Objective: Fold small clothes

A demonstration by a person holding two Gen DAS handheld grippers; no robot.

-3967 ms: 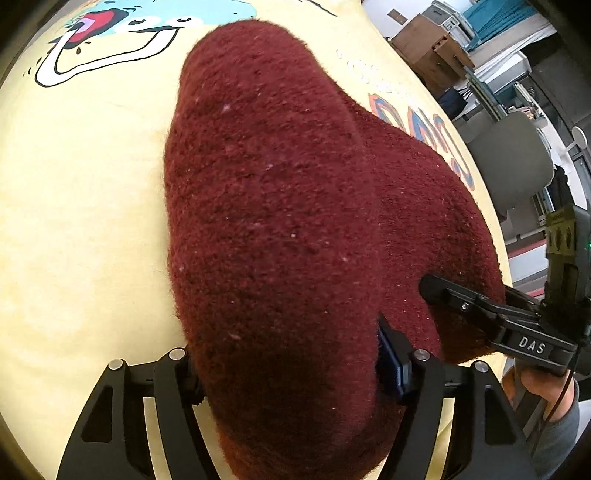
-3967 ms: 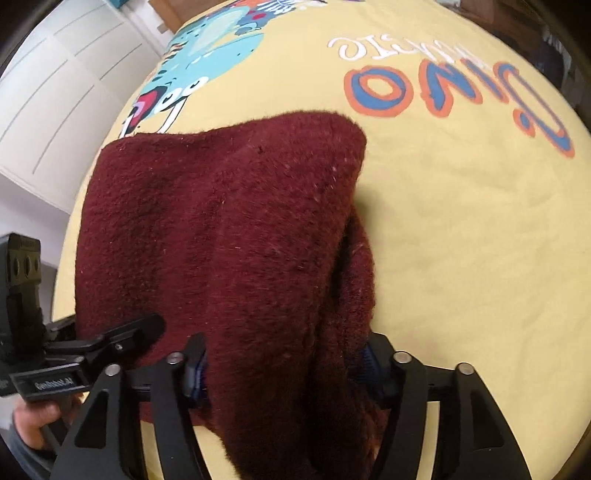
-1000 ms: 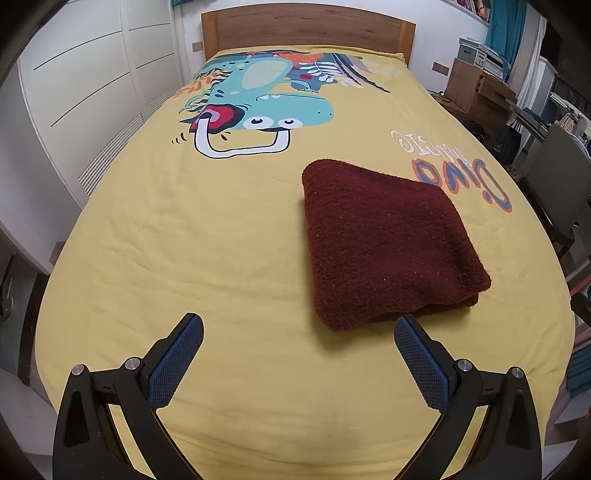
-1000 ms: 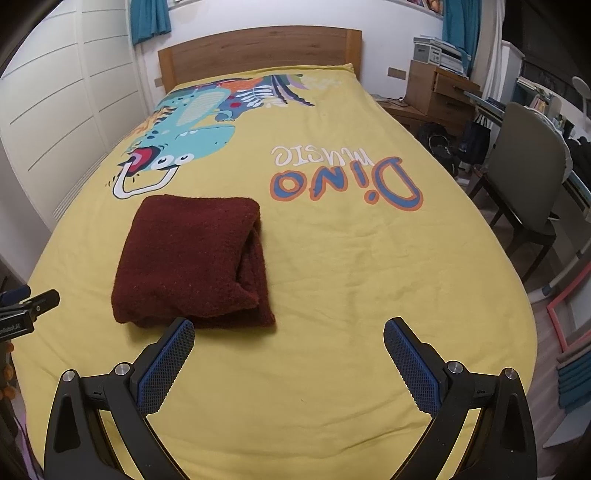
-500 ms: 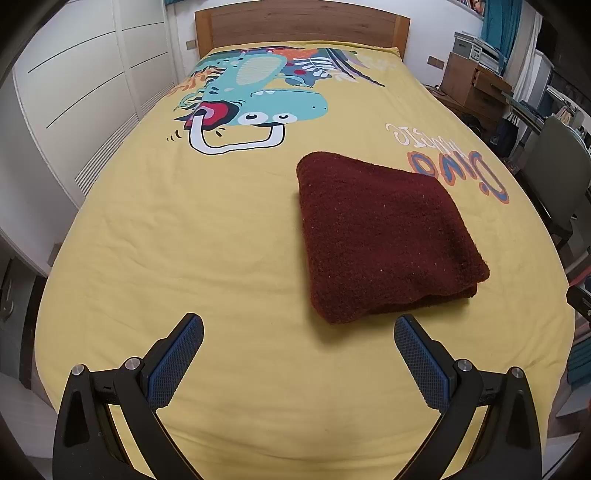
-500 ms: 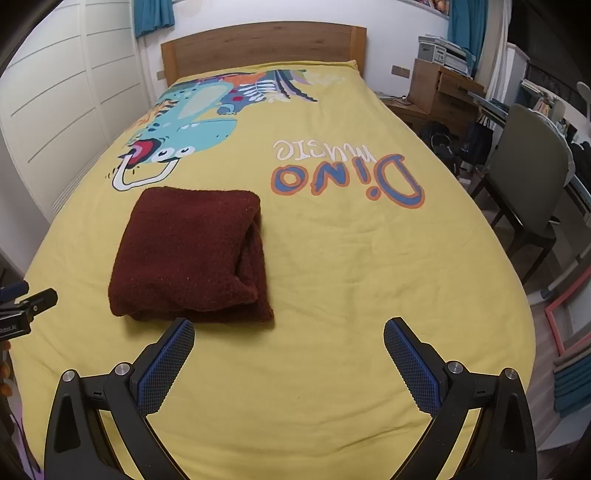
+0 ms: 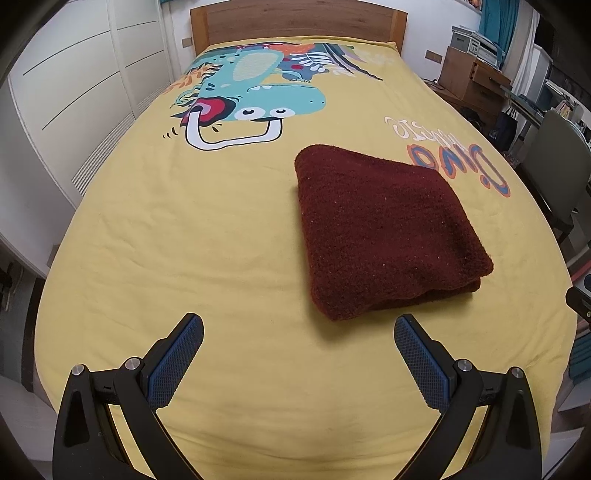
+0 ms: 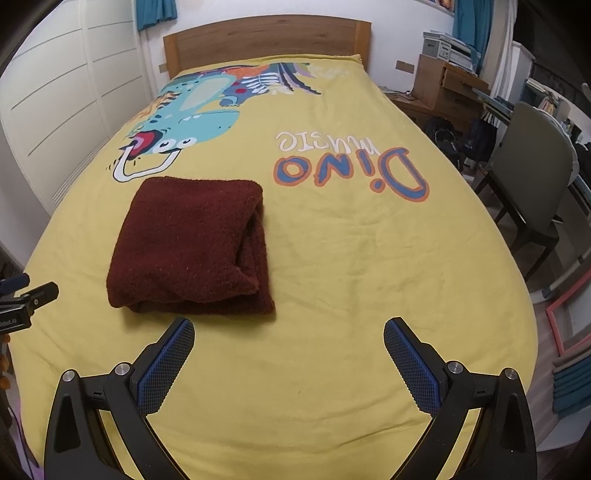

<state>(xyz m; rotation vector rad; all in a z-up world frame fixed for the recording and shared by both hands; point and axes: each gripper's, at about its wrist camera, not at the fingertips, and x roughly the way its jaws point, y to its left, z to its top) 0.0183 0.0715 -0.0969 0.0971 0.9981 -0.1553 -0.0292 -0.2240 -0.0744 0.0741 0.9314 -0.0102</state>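
Note:
A dark red fleece garment (image 7: 384, 229) lies folded into a compact rectangle on the yellow dinosaur bedspread (image 7: 207, 236). It also shows in the right wrist view (image 8: 188, 243), with its layered fold edges facing right. My left gripper (image 7: 298, 332) is open and empty, held above the bed's near end, with the garment ahead and to the right. My right gripper (image 8: 289, 334) is open and empty, with the garment ahead and to the left. The left gripper's tip (image 8: 29, 295) shows at the left edge of the right wrist view.
A wooden headboard (image 7: 295, 20) closes the far end. White wardrobe doors (image 7: 74, 92) run along the left. A grey chair (image 8: 532, 173), a wooden desk (image 8: 447, 88) and bags stand on the right. The bedspread drops off at the near edge.
Four seconds ago both grippers were shut on the garment. Now it lies folded on the bed and both are open and drawn back. In the last second they have barely shifted.

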